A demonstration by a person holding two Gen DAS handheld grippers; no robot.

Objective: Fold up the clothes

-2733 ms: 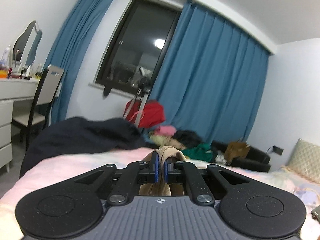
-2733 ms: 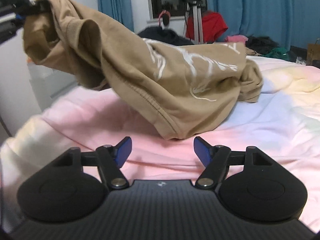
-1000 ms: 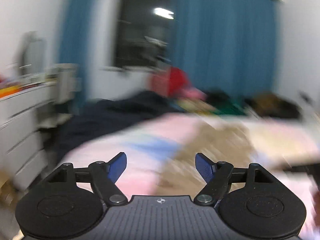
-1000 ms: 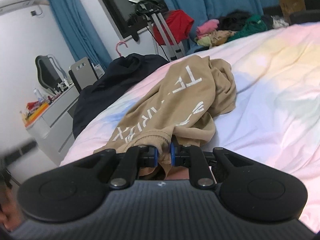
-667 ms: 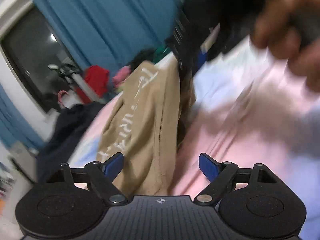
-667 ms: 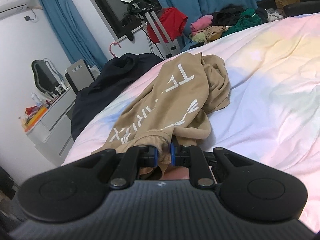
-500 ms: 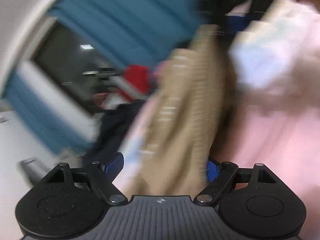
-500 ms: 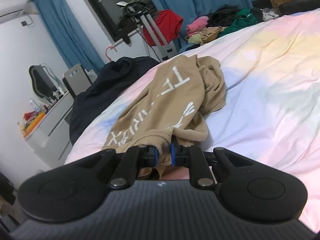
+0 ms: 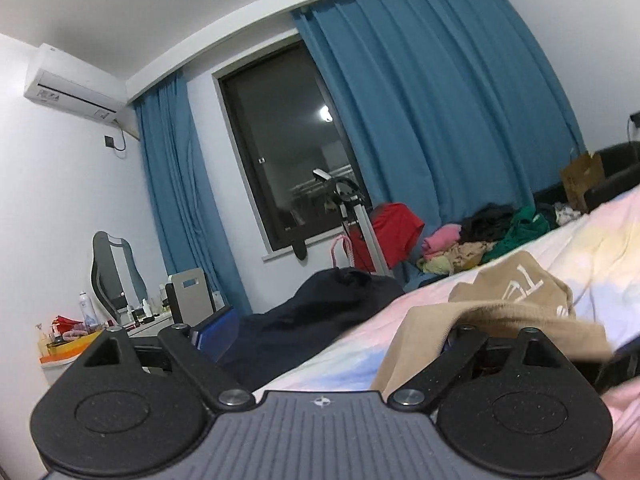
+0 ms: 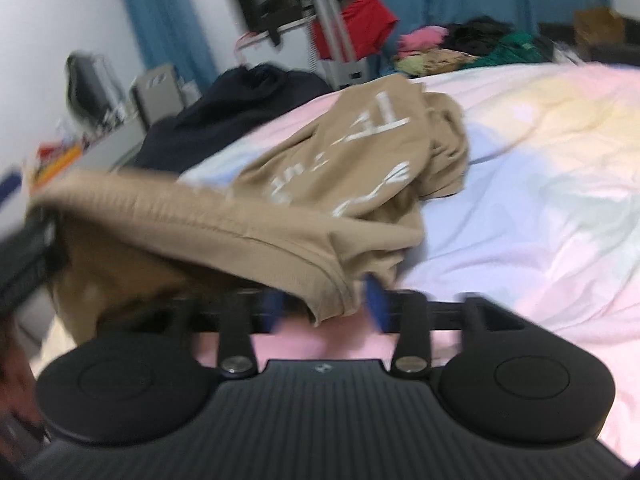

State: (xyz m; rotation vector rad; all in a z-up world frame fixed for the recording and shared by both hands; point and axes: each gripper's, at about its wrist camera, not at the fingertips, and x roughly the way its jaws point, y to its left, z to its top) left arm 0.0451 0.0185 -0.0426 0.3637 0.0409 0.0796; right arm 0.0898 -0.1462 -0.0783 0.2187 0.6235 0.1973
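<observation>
My right claw (image 10: 324, 304), clamped on the tan shirt's (image 10: 360, 160) hem half a second ago, now stands parted, hem edge draped between its fingers. My left claw (image 9: 324, 340) is spread wide, cloth over its right finger. Ahead the shirt lies crumpled on the bed (image 10: 540, 184), so I judge I'm regripping before any fold.

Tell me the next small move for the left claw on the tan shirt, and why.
Probably nudge the left claw toward its own right, then close. Its jaws stand wide open, and the tan shirt drapes its hem over one finger rather than between the two. The right claw, though blurred, looks open too, so nothing seems to grip the hem.
</observation>
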